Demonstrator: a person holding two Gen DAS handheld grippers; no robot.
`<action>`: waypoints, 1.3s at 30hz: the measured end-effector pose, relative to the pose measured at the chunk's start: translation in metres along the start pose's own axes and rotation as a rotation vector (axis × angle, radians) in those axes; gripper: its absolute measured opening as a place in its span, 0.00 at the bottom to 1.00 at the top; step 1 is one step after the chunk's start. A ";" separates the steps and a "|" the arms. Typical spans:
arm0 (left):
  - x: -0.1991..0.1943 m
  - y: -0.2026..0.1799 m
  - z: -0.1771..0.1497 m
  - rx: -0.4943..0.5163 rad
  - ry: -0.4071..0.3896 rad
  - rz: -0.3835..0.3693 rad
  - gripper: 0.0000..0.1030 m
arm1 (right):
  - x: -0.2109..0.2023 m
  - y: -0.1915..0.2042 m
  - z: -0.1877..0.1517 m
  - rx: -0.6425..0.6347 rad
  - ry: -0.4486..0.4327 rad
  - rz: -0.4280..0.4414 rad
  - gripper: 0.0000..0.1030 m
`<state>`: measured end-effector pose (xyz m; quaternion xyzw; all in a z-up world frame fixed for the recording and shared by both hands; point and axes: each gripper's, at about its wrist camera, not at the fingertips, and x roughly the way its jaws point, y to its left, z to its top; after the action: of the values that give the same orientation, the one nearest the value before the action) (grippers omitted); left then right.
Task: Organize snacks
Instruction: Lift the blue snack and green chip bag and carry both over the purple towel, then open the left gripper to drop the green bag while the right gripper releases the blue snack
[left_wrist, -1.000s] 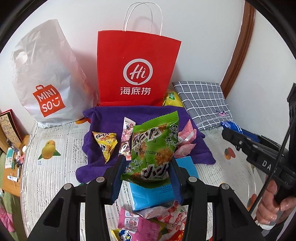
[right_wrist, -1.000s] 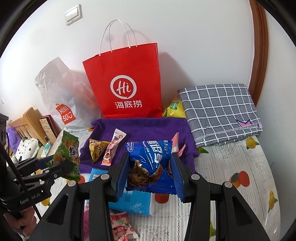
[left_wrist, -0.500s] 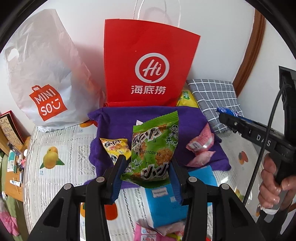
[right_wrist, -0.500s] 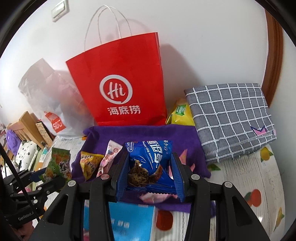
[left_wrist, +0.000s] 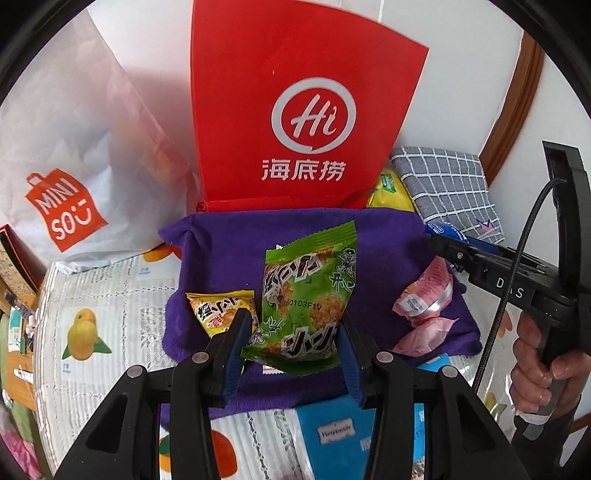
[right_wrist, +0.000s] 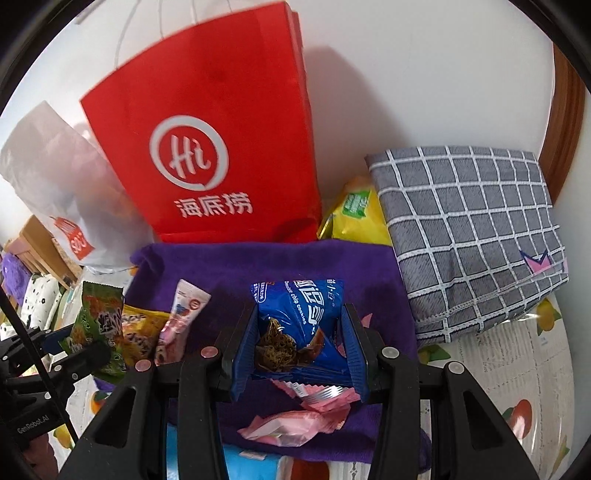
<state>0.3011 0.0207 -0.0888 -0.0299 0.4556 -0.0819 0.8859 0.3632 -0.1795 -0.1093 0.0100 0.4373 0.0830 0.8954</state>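
Note:
My left gripper (left_wrist: 291, 328) is shut on a green snack packet (left_wrist: 306, 295), held over the purple towel (left_wrist: 384, 266). My right gripper (right_wrist: 299, 332) is shut on a blue cookie packet (right_wrist: 299, 314) above the same purple towel (right_wrist: 258, 266). On the towel lie a yellow snack packet (left_wrist: 218, 310), pink packets (left_wrist: 424, 295) and a pink-white stick packet (right_wrist: 184, 310). In the left wrist view the right gripper (left_wrist: 439, 243) comes in from the right, held by a hand (left_wrist: 539, 365). The right wrist view shows the left gripper (right_wrist: 85, 347) with the green packet (right_wrist: 99, 321) at the left.
A red paper bag (left_wrist: 295, 122) and a white plastic bag (left_wrist: 74, 147) stand against the wall behind the towel. A folded grey checked cloth (right_wrist: 469, 229) and a yellow packet (right_wrist: 354, 218) lie at the right. A blue tissue pack (left_wrist: 332, 435) lies in front of the towel.
Both grippers have moved forward and down toward the purple towel, each still holding its packet. The bags at the wall loom larger; the blue tissue pack has slid toward the bottom edge.

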 end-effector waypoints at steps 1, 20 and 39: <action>0.003 0.000 0.000 0.001 0.003 0.001 0.42 | 0.004 -0.002 0.000 0.004 0.004 0.001 0.43; 0.046 0.004 -0.003 0.001 0.069 -0.044 0.42 | 0.045 -0.010 -0.011 -0.012 0.050 0.028 0.43; 0.065 0.006 0.002 -0.062 0.106 -0.088 0.42 | 0.061 -0.005 -0.013 -0.056 0.105 -0.012 0.44</action>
<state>0.3410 0.0156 -0.1402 -0.0732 0.5023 -0.1081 0.8548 0.3904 -0.1760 -0.1651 -0.0221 0.4813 0.0900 0.8717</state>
